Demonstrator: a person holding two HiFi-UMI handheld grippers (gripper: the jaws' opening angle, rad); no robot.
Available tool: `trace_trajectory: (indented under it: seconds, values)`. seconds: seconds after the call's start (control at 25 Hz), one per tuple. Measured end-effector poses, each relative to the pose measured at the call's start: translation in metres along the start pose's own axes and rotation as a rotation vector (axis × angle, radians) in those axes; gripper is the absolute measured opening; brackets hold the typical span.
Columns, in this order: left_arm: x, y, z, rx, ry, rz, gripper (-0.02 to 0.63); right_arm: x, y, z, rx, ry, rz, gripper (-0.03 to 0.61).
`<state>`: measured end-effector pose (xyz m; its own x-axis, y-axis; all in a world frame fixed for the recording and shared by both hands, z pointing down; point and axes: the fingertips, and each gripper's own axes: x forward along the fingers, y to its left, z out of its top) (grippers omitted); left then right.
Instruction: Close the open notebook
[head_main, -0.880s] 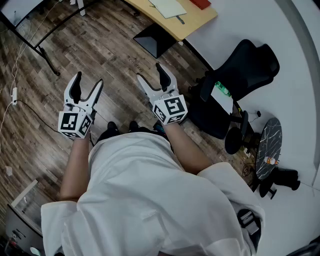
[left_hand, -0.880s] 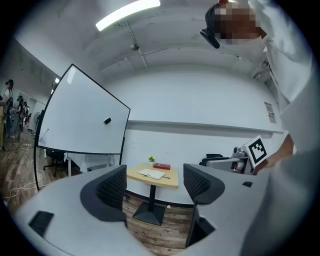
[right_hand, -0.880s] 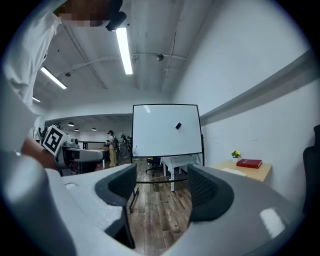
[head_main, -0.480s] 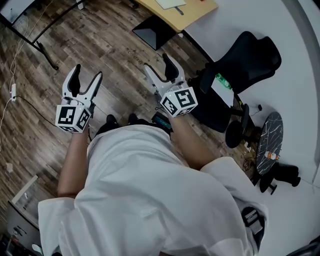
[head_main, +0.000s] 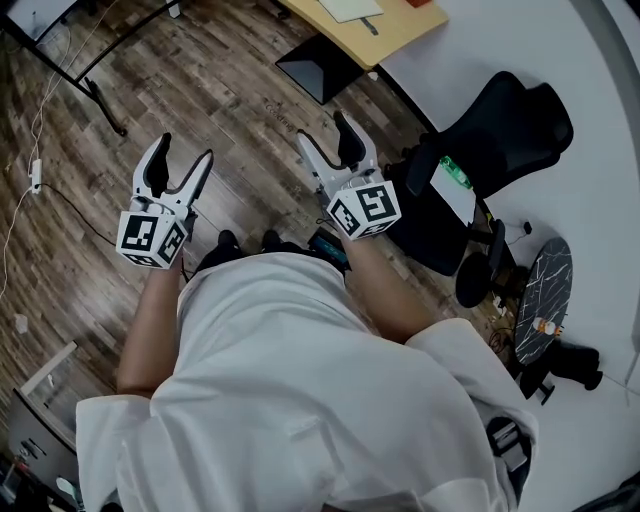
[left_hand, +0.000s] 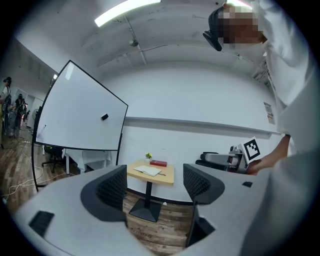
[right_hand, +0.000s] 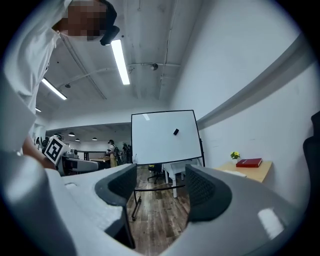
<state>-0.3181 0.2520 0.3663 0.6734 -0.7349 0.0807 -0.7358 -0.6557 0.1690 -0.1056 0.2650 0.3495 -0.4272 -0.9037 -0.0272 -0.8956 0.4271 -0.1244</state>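
Black-and-white square markers cover the cube on each claw. The left claw (head_main: 182, 155) and the right claw (head_main: 325, 132) are both spread wide and empty, held level above the wood floor (head_main: 230, 90). One open notebook (head_main: 349, 8) lies on the small desk (head_main: 400, 30), well ahead of both claws. In the left gripper view it shows far off in the gap between the jaws. One red book (left_hand: 158, 163) and one small plant (left_hand: 148, 156) share that desk.
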Motion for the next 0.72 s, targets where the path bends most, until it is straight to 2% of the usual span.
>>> trace_trajectory:
  seconds: [0.24, 0.72]
  values:
    - [0.000, -0.004, -0.006, 0.000, 0.015, 0.002, 0.339, -0.001, -0.005, -0.009, -0.005, 0.019, -0.013, 0.304]
    - [0.002, -0.014, -0.011, -0.009, 0.008, 0.034, 0.337, -0.004, -0.010, -0.015, 0.048, 0.003, 0.067, 0.304]
